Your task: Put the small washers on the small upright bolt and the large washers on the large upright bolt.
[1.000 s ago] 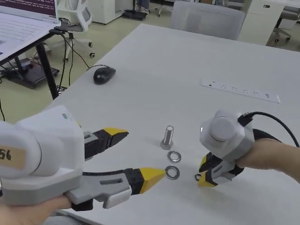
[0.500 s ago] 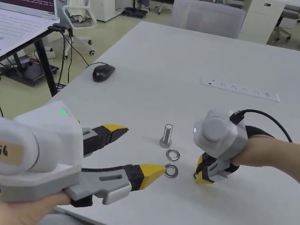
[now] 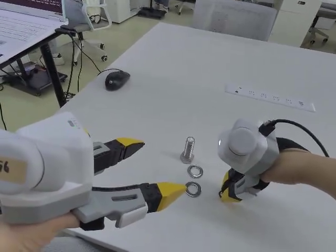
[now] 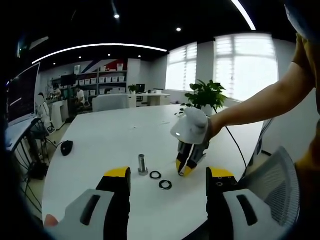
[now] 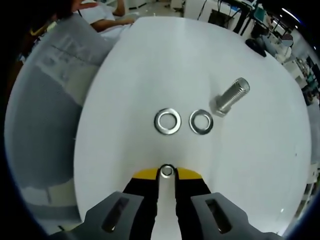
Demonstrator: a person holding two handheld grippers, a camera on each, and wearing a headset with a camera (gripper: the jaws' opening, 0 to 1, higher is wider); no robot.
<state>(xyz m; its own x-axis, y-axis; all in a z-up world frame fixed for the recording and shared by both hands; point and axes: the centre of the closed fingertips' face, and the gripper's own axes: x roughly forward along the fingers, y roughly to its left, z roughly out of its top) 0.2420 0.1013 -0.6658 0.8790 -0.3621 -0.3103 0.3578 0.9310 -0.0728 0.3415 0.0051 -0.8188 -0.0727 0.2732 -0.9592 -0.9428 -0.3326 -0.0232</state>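
A small washer [image 5: 167, 171] is pinched between the yellow tips of the right gripper [image 3: 229, 194], whose jaws are clenched on it and point down at the table [image 3: 210, 68]. Whether the washer touches the tabletop cannot be told. Left of that gripper in the head view, the bolt [image 3: 188, 149] stands upright on its head. Two larger washers lie flat and apart from each other in a short line running from the bolt toward the person: one washer [image 3: 195, 171] is just beside the bolt's head, and the other [image 3: 192, 189] is just beside one yellow tip of the left gripper [image 3: 157, 167]. The left gripper's jaws are spread wide with nothing between them, aimed at the bolt and washers from the near left. Well apart from all this, a mouse [image 3: 116, 80] sits near the table's left edge and a power strip [image 3: 270, 98] lies farther back on the right
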